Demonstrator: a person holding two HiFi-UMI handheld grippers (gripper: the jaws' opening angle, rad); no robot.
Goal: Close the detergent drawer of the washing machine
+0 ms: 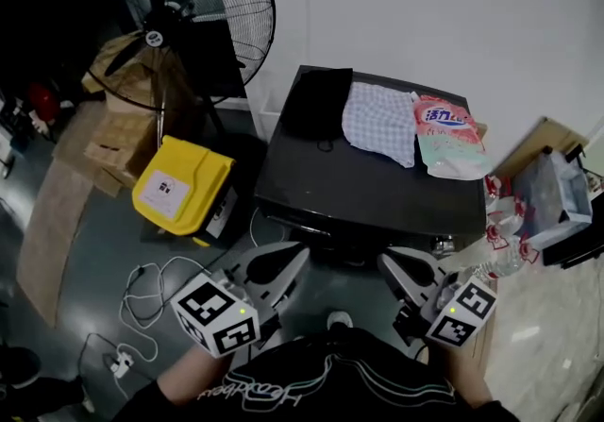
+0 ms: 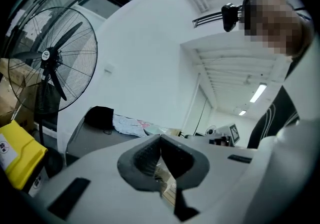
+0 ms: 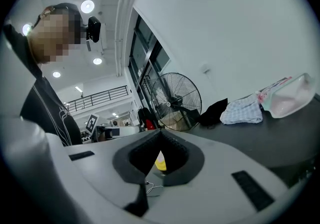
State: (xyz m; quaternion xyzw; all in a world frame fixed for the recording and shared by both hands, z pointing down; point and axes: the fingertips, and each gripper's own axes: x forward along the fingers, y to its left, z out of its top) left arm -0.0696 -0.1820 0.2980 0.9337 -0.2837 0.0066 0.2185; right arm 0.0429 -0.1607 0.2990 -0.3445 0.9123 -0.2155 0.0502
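The dark washing machine (image 1: pixel 359 189) stands ahead of me against the white wall. I see it from above, and its front face with the detergent drawer is hidden under the top's near edge. My left gripper (image 1: pixel 294 255) and right gripper (image 1: pixel 389 264) hover side by side just in front of that edge, a little apart from it. Both are shut with nothing between the jaws. In the left gripper view the jaws of the left gripper (image 2: pixel 161 139) meet at the tips. The right gripper (image 3: pixel 160 133) looks the same in its own view.
On the machine's top lie a black cloth (image 1: pixel 316 104), a checked cloth (image 1: pixel 379 121) and a detergent pouch (image 1: pixel 448 137). A big floor fan (image 1: pixel 175 19), cardboard boxes (image 1: pixel 113 137) and a yellow case (image 1: pixel 181 186) stand to the left. Plastic bottles (image 1: pixel 500 231) crowd the right; cables (image 1: pixel 142 316) trail on the floor.
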